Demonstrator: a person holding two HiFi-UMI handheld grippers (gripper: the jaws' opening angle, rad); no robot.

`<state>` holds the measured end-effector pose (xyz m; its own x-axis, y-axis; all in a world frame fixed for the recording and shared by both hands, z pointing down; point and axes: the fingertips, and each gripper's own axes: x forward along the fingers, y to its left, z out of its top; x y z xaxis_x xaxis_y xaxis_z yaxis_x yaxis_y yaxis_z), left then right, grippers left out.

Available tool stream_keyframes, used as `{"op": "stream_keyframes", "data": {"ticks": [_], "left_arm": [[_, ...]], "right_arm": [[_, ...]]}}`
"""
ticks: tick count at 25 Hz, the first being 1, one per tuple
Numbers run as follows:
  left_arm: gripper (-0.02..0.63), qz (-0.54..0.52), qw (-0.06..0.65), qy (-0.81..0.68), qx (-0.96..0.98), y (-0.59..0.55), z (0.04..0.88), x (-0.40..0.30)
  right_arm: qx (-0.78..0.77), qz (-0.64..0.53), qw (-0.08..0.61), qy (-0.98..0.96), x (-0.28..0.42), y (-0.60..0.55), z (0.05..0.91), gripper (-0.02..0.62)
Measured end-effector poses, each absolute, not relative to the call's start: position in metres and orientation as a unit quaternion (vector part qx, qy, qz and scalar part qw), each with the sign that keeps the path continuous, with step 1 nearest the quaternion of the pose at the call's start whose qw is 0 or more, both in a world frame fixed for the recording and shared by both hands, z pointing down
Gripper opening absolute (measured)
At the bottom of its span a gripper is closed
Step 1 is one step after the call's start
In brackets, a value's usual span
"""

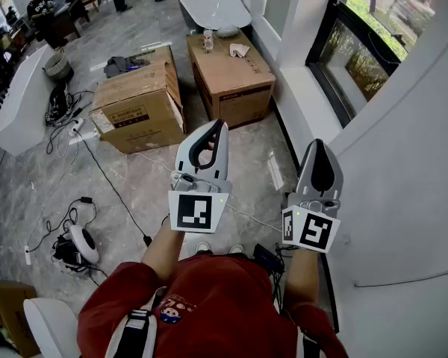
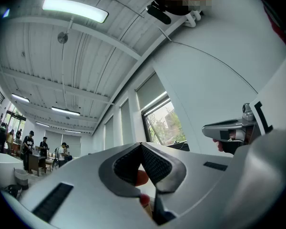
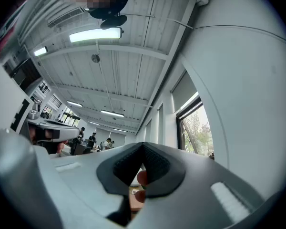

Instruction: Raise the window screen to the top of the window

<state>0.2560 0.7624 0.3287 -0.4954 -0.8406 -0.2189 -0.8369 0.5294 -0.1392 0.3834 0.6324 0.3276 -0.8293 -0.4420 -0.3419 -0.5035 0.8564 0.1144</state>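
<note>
1. The left gripper (image 1: 217, 125) and the right gripper (image 1: 319, 145) are held up side by side in front of the person. They are apart from each other and pointed forward and a little upward.
2. The jaws of both grippers are closed, tip against tip. Nothing is gripped by either one.
3. The window (image 1: 362, 47) is found ahead and to the right of both grippers, set in the right-hand wall (image 1: 411, 162). It is well apart from them and is touched by neither.
4. In the gripper views, a grey panel (image 2: 151, 90) is seen over the upper part of the window opening, with glass and trees below it. This panel is taken to be the screen, but that is only a judgement. In the head view the screen cannot be made out.
5. The lower edge of the panel runs level along the wall, so its long axis is judged to be horizontal and to lead away from the person.
6. The right gripper is the nearer one to the window, because it is held just beside the wall. The left gripper is farther, toward the room.
7. The task is judged as not yet begun. An approach forward and to the right is needed first, and the jaws must be opened before the lower edge can be taken and pushed straight up.
8. The boxes (image 1: 138, 107) on the floor lie to the left, away from this path.
</note>
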Motion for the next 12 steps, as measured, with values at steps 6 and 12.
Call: {"op": "stream_keyframes", "data": {"ticks": [6,12], "left_arm": [[0.005,-0.006,0.128,0.863,-0.488,0.740,0.334,0.276],[0.005,-0.009,0.115,0.865,-0.489,0.720,0.347,0.298]], "right_arm": [[-0.253,0.092,0.155,0.950,0.405,0.611,0.333,0.009],[-0.255,0.073,0.153,0.952,0.433,0.590,0.345,0.009]]}}
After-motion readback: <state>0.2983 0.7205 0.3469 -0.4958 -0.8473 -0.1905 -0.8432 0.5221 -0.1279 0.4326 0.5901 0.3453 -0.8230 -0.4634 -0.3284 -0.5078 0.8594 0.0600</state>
